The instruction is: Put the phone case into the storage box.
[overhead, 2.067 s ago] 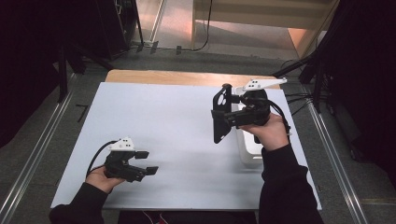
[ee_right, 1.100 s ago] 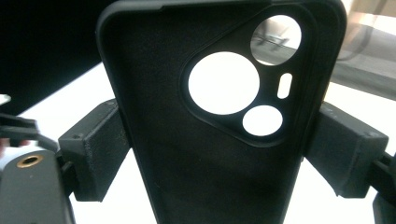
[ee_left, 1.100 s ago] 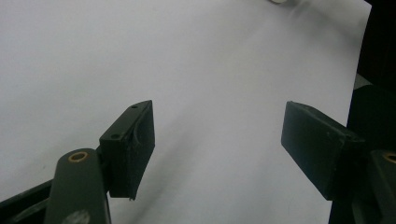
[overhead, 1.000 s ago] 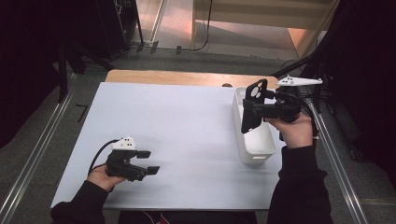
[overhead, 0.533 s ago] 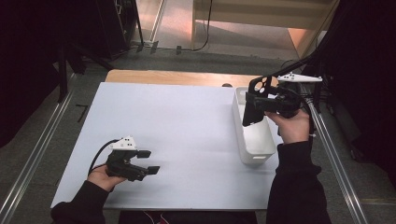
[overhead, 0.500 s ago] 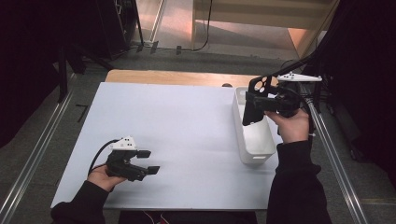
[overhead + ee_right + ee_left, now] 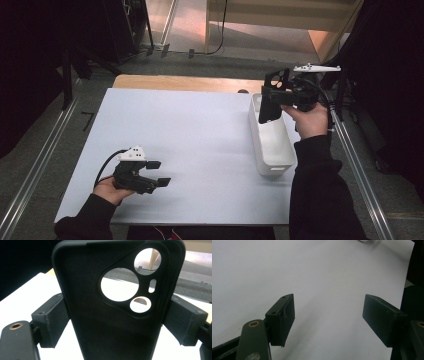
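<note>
I count two grippers in my hands: my left gripper low at about seven o'clock on the table, my right gripper up at about two o'clock. Each has two black jaws, so four jaws in all. There is one black phone case, pinched between my right jaws, and it has four cut-outs in its camera corner: two large round ones, one small round one and one narrow slot. There is one white bin, long and narrow, at about three o'clock. One white table carries it. Nothing sits between my left jaws, so the count there is zero.
</note>
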The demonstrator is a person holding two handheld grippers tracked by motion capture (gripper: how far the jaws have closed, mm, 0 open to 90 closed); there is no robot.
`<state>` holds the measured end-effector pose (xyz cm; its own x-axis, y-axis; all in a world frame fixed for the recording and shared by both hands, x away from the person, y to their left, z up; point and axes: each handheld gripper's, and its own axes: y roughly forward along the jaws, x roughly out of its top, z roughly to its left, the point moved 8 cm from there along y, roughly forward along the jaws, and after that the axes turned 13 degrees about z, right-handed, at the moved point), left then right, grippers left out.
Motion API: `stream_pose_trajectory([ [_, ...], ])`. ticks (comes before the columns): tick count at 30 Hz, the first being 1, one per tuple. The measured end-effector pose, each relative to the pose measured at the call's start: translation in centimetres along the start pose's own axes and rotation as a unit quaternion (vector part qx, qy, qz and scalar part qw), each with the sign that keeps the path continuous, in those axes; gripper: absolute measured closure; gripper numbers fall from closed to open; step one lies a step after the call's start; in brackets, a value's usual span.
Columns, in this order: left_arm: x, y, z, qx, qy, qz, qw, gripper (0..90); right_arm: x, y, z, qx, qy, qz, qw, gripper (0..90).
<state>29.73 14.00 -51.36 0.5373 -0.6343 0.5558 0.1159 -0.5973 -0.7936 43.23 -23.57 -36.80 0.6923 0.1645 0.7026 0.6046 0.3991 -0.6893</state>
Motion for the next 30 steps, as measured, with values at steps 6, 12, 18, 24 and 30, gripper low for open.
stream_pose_trajectory([
  [6, 0.0, -0.1, 0.1, 0.0, -0.003, -0.002, 1.0, 25.8, 0.6, 1.0, -0.7, 0.0, 0.012, -0.008, 0.9999, 11.7],
  [12, 0.0, -0.2, 0.2, 0.001, -0.003, -0.004, 1.0, 25.8, 1.3, 2.0, -1.7, -0.017, 0.026, -0.003, 0.9995, 11.7],
  [18, 0.0, -0.2, 0.1, -0.001, -0.004, -0.004, 1.0, 25.8, 2.0, 2.8, -2.6, -0.042, 0.024, -0.005, 0.9988, 11.7],
  [24, 0.0, -0.1, 0.0, -0.003, -0.004, -0.004, 1.0, 25.7, 2.8, 3.3, -3.3, -0.039, 0.039, -0.007, 0.9985, 11.7],
  [30, 0.1, -0.1, -0.2, -0.002, 0.002, -0.003, 1.0, 25.8, 3.5, 3.9, -4.0, -0.042, 0.051, -0.018, 0.9976, 11.7],
])
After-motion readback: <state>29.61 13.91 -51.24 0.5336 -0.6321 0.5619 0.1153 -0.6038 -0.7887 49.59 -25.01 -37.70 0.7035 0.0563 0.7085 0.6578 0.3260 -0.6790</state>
